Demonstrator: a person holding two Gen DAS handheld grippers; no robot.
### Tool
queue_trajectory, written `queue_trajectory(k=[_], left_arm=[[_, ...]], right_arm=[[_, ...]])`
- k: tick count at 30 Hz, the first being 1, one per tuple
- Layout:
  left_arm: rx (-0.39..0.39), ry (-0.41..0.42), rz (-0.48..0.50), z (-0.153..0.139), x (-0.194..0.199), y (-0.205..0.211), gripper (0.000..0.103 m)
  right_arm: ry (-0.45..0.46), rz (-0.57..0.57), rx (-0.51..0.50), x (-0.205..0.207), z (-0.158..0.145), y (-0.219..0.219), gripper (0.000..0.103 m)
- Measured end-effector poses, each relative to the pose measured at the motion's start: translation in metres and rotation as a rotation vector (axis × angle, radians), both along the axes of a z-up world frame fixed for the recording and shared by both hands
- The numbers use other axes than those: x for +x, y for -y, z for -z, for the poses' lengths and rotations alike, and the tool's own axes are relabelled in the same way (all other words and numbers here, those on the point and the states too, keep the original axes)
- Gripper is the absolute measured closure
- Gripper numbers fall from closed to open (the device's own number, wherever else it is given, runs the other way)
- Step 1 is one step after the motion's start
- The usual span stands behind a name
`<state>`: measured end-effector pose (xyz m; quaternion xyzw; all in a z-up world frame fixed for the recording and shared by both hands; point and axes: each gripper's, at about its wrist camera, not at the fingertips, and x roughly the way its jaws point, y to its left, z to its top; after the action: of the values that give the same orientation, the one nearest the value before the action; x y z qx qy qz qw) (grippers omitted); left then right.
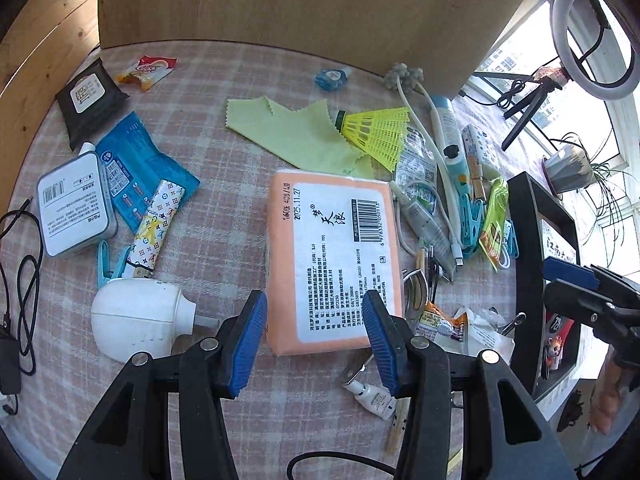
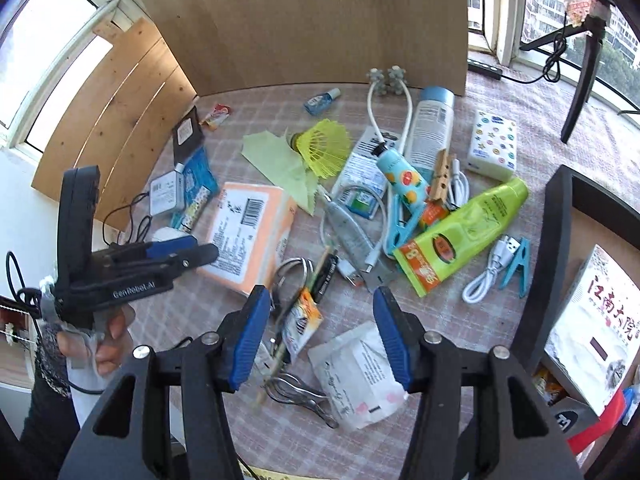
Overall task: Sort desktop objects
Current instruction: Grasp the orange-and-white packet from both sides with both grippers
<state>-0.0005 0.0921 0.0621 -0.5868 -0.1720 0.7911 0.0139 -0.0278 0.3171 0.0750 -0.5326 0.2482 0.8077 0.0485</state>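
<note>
The worktop (image 1: 224,248), under a pink checked cloth, carries scattered clutter, and a black open box (image 2: 560,216) with a book inside stands at its right edge. The orange tissue pack (image 1: 332,256) lies label-up near the middle. The left gripper (image 1: 316,340) hangs above the pack's near end with its jaws apart, the blue pads on either side of the pack and, as far as the view shows, not pressing it. The right gripper (image 2: 320,340) stands wide open and empty above a white sachet (image 2: 360,372), a small orange snack packet (image 2: 304,320) and metal clips (image 2: 296,396). To the right lies a green tube (image 2: 464,232); farther back, a yellow shuttlecock (image 1: 376,132) rests on a pale green cloth (image 1: 288,136). At the left sit a white tin (image 1: 74,208) and a white plug-like device (image 1: 136,316).
</note>
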Motion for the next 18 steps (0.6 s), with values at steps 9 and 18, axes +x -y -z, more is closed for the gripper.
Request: queue_trajectory(k=[9, 18], left_arm=[[0.012, -0.02, 0.015, 0.007, 0.004, -0.006, 0.048], [0.028, -0.04, -0.006, 0.019, 0.001, -0.01, 0.046]], right_arm=[[0.076, -0.016, -0.108, -0.069, 0.044, 0.027, 0.054], [0.126, 0.001, -0.183, -0.091, 0.08, 0.034, 0.064]])
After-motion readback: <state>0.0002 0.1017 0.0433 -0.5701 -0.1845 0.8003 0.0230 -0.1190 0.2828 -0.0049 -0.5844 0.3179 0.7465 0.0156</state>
